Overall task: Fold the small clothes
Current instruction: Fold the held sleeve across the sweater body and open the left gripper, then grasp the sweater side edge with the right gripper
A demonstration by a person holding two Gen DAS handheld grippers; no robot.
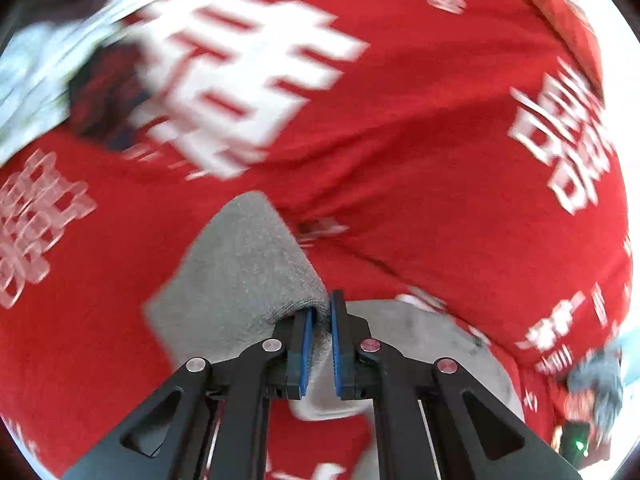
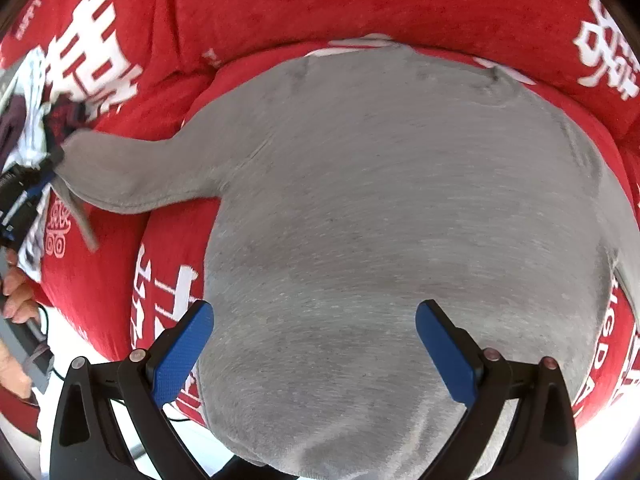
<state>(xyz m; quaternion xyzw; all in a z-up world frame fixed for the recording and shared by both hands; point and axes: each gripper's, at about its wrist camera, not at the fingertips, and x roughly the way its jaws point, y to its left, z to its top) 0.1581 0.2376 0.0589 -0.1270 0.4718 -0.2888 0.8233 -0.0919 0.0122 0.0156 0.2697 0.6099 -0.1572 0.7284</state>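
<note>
A small grey top (image 2: 380,200) lies spread on a red cloth with white characters (image 2: 320,0). Its left sleeve (image 2: 132,176) is pulled out to the side and lifted. My left gripper (image 1: 320,308) is shut on the cuff of that grey sleeve (image 1: 240,272), with fabric bunched between the blue pads. The same gripper (image 2: 28,188) shows at the far left of the right wrist view, with a person's hand (image 2: 16,292) below it. My right gripper (image 2: 314,320) hovers open over the lower body of the top, with nothing between its fingers.
The red cloth (image 1: 440,140) covers most of the surface. A heap of white and dark clothes (image 1: 52,60) lies at its far left edge. A dark device with a green light (image 1: 576,444) sits at the lower right. A thin cable (image 2: 52,372) runs along the white tabletop.
</note>
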